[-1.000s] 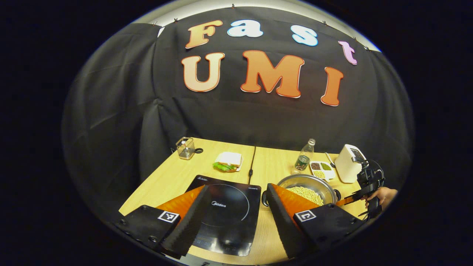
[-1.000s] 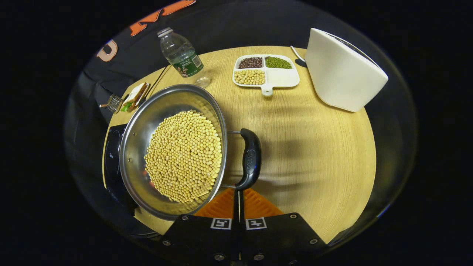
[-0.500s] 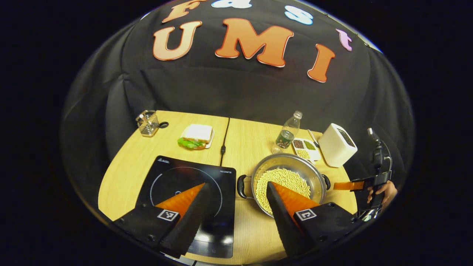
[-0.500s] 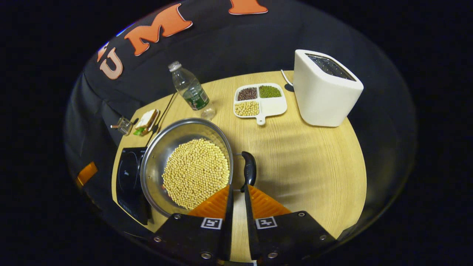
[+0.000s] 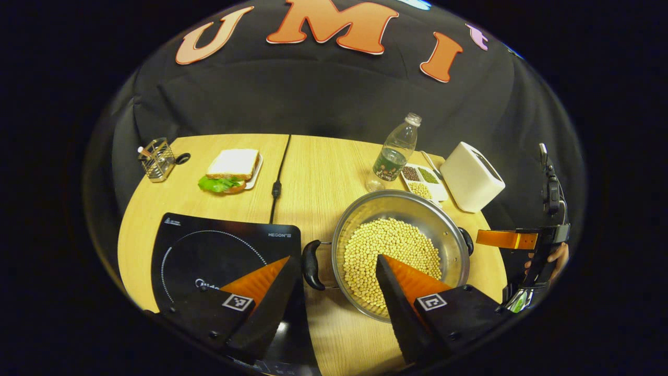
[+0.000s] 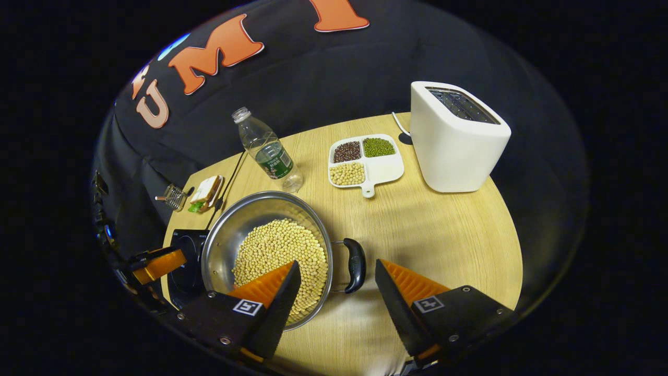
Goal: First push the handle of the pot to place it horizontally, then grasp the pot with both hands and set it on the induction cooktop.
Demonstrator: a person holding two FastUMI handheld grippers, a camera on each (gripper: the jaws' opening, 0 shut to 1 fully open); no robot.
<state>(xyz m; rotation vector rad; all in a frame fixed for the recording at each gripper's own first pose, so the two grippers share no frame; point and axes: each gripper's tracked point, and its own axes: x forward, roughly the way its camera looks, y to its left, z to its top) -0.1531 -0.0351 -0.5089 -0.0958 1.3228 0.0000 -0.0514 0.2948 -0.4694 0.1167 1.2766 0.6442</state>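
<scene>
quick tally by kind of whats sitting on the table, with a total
cookware: 2, the pot and induction cooktop
appliances: 1, the toaster
bottles: 1, the water bottle
food dishes: 2, the sandwich plate and divided tray
holders: 1, the wire basket
total: 7

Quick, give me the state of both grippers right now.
Left gripper: open, holding nothing, lined up on the pot's left handle.
Right gripper: open, holding nothing, lined up on the pot's right handle.
</scene>
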